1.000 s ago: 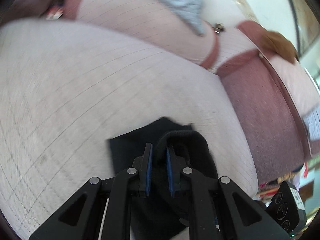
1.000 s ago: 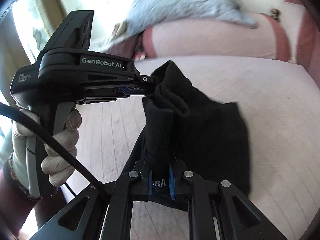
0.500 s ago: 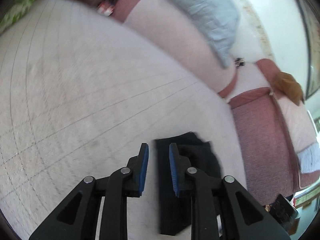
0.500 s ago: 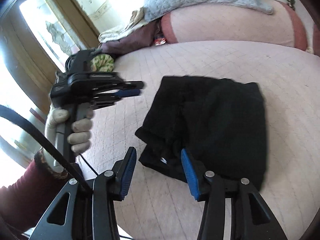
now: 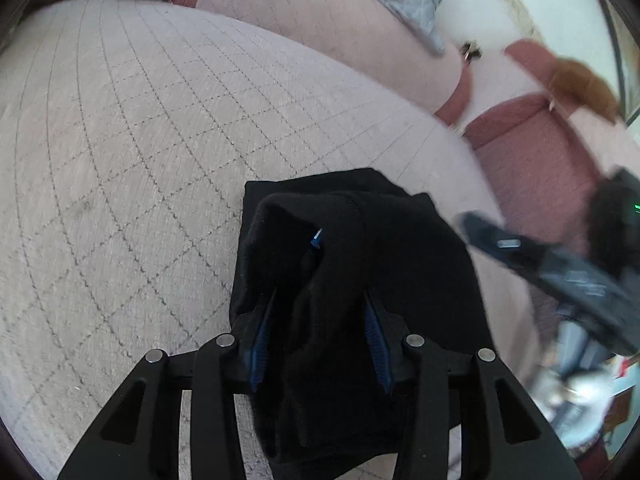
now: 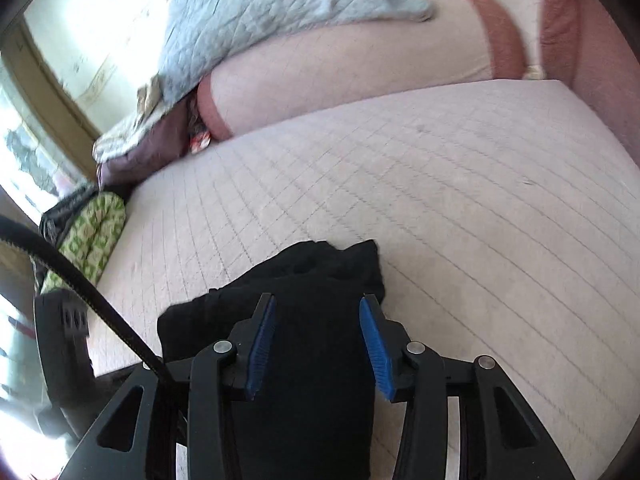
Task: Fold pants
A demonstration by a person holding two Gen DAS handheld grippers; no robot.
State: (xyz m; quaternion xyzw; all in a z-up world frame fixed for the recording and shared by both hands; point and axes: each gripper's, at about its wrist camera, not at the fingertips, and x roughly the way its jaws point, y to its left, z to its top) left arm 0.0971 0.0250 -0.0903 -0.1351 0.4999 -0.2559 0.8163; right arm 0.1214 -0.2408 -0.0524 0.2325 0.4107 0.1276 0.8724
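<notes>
Half a second ago the left gripper [image 5: 318, 332] stood narrow and bare beside the folded bundle; now its jaws are spread wide and the black pants [image 5: 356, 264] bulge up between and over the blue pads [image 5: 261, 334], so the cloth hides the fingertips. The right gripper [image 6: 316, 332] has also come in lower over the bundle, which then lay further ahead of it on the mattress [image 6: 460, 184].

Going from the left: in the left wrist view the quilted mattress fills that side, the pants sit in the middle as a dark folded lump draped across the open jaws, and the right gripper shows blurred at the right edge, just beside the cloth. Whether the left pads press the fabric or merely straddle it I cannot tell; the jaws stand wide either way.

In the right wrist view a green patterned cushion [image 6: 94, 232] and a black cable [image 6: 80, 280] lie at the left, the pants lie in the lower middle, resting on the mattress near its front edge, and the right jaws stand wide with the bundle between them, not pinched. A grey quilt [image 6: 256, 20] lies on the bolster beyond.

The step in hand looks like the last one: the pants are already a compact packet, and both grippers are placed to take hold of it or tidy it. The next move likely calls for closing both sets of jaws evenly on the thick edge, catching all layers so the fold does not slip open.
</notes>
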